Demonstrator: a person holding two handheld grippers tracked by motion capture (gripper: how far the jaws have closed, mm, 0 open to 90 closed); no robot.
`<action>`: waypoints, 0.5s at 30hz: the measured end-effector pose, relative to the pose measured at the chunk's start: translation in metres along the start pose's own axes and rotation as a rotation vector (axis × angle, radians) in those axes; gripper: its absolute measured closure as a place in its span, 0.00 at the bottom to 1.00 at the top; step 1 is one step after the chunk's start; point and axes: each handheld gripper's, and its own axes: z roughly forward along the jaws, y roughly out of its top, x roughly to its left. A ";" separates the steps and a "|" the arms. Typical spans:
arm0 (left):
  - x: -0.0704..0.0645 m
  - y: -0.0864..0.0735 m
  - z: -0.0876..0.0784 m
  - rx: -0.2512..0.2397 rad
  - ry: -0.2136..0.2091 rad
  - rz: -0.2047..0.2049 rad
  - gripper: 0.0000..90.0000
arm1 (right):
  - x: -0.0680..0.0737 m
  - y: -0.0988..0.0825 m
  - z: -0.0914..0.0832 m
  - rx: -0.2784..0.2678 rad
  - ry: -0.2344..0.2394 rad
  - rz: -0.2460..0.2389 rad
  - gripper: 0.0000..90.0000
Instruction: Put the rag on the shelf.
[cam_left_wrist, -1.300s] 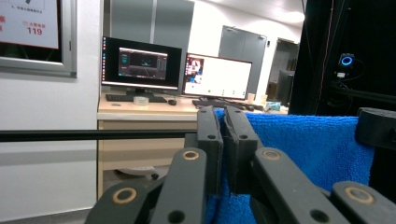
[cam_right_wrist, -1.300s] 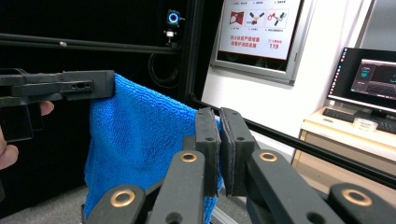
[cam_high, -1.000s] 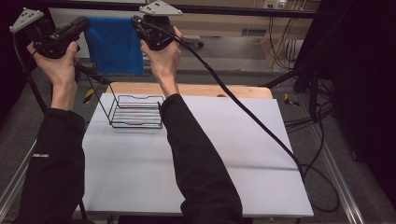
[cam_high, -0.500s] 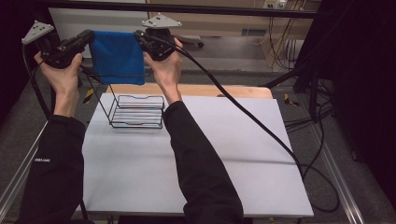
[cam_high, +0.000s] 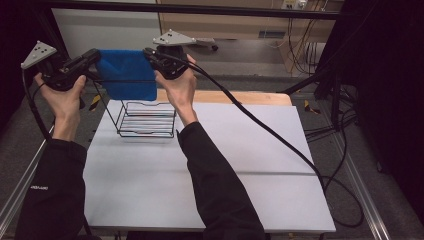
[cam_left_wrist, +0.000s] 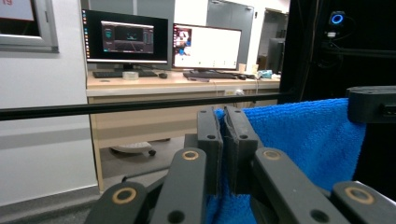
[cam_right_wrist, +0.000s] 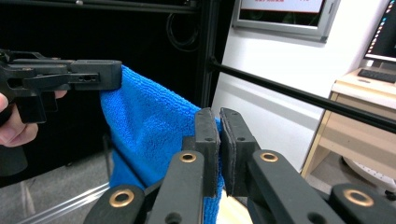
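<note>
High view: my left hand-held gripper (cam_high: 92, 56) and right hand-held gripper (cam_high: 148, 54) each clamp a top corner of the blue terry cloth (cam_high: 127, 75), hanging at twelve o'clock above the black wire rack (cam_high: 145, 119); uneven lowering could snag it.

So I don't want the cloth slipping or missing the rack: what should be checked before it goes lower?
1. Left gripper shut on the blue cloth corner: ok.
2. Right gripper shut on the other top corner: ok.
3. Cloth's top edge stretched level between the grippers: ok.
4. Wire rack upright on the white table: ok.
5. Cloth's bottom edge hangs above the rack: ok.
6. Cloth lined up with a rack bar: cannot tell.
</note>
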 end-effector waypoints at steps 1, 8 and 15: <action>0.000 -0.001 -0.001 0.003 -0.001 0.001 0.95 | 0.001 -0.001 -0.001 0.005 0.003 -0.004 0.96; -0.001 -0.007 -0.011 0.004 -0.009 -0.006 0.95 | 0.011 -0.002 -0.008 0.018 0.024 -0.030 0.96; -0.004 -0.012 -0.018 0.027 -0.016 0.005 0.95 | 0.015 -0.009 -0.011 0.048 0.044 -0.016 0.96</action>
